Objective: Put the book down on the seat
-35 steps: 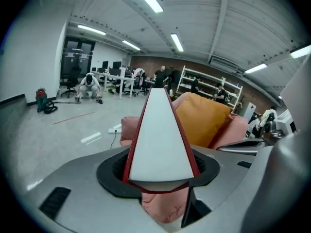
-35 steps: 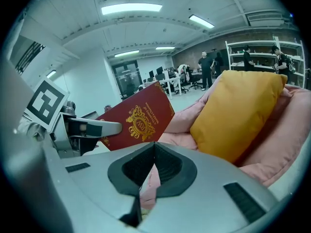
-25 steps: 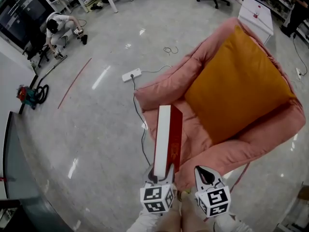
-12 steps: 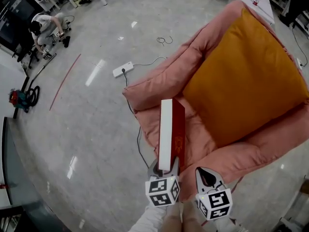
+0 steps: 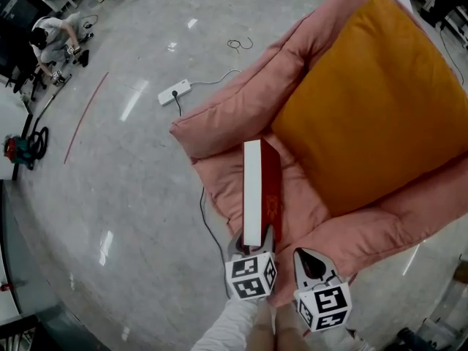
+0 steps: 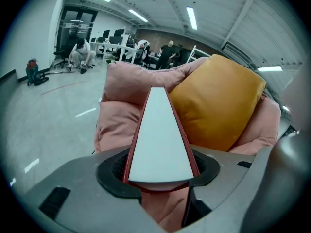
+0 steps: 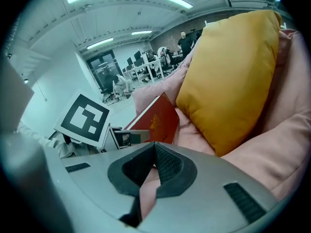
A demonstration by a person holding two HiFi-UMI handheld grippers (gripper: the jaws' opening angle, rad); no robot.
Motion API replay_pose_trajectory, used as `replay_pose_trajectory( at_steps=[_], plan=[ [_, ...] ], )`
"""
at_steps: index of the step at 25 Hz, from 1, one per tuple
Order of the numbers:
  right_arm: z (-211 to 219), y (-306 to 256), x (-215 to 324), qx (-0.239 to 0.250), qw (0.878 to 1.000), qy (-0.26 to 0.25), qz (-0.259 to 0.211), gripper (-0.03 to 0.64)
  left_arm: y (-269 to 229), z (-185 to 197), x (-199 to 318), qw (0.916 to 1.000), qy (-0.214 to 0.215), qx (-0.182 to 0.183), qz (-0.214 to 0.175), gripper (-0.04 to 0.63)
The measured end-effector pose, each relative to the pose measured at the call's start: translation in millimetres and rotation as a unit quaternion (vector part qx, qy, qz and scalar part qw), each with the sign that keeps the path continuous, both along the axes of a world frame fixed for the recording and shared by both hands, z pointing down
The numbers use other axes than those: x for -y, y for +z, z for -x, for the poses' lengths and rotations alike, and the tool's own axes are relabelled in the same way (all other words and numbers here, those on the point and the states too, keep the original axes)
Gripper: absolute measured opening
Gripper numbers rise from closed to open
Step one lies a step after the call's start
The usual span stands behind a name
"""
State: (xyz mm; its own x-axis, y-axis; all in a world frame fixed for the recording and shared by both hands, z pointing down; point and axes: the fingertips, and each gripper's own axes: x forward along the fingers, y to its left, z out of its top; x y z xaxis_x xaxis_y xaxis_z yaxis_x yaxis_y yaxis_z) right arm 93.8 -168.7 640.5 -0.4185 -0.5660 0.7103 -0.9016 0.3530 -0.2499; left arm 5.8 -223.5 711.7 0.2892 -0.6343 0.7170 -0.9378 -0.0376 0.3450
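A red-covered book (image 5: 253,190) with white page edges stands on edge in my left gripper (image 5: 251,241), which is shut on its near end. It hangs over the front left of the pink armchair's seat (image 5: 300,199), above the cushion and not touching it. In the left gripper view the book (image 6: 158,135) points at the chair between the jaws of my left gripper (image 6: 160,179). My right gripper (image 5: 308,255) sits just right of the left one, shut and empty, over the chair's front edge. The right gripper view shows the book's cover (image 7: 158,121) beyond the right gripper (image 7: 154,147).
A large orange cushion (image 5: 365,108) leans on the chair's back and covers much of the seat. A white power strip (image 5: 175,92) and its cable (image 5: 210,229) lie on the grey floor left of the chair. A person (image 5: 48,38) crouches far left.
The chair has come closer and larger in the head view. The book, still held by the left gripper, now reaches over the seat's front part. The right gripper stays beside it.
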Motion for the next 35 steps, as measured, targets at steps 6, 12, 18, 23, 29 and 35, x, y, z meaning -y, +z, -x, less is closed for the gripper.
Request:
replay_pose_trajectory(
  at_steps=[6, 12, 18, 23, 29, 35],
  plan=[
    [5, 3, -1, -0.001, 1.0, -0.001, 0.005, 0.005, 14, 3, -8, 0.9995, 0.016, 0.009, 0.024, 0.259],
    [16, -2, -2, -0.001, 1.0, -0.006, 0.005, 0.005, 24, 35, -18, 0.9983, 0.008, 0.04, 0.042, 0.365],
    [26, -16, 1, 0.003, 1.0, -0.014, 0.0, 0.005, 21, 72, -29, 0.9965, -0.024, 0.047, 0.064, 0.376],
    [28, -29, 6, 0.005, 1.0, -0.022, -0.007, 0.005, 4, 78, -29, 0.9968, -0.023, 0.052, 0.057, 0.376],
    [38, -52, -3, 0.002, 0.999, -0.032, -0.014, 0.005, -32, 85, -41, 0.9976, -0.022, 0.047, 0.047, 0.369],
    [34, -79, -8, -0.003, 0.999, -0.038, -0.023, 0.005, -86, 80, -49, 0.9982, -0.013, 0.053, 0.023, 0.13]
  ],
)
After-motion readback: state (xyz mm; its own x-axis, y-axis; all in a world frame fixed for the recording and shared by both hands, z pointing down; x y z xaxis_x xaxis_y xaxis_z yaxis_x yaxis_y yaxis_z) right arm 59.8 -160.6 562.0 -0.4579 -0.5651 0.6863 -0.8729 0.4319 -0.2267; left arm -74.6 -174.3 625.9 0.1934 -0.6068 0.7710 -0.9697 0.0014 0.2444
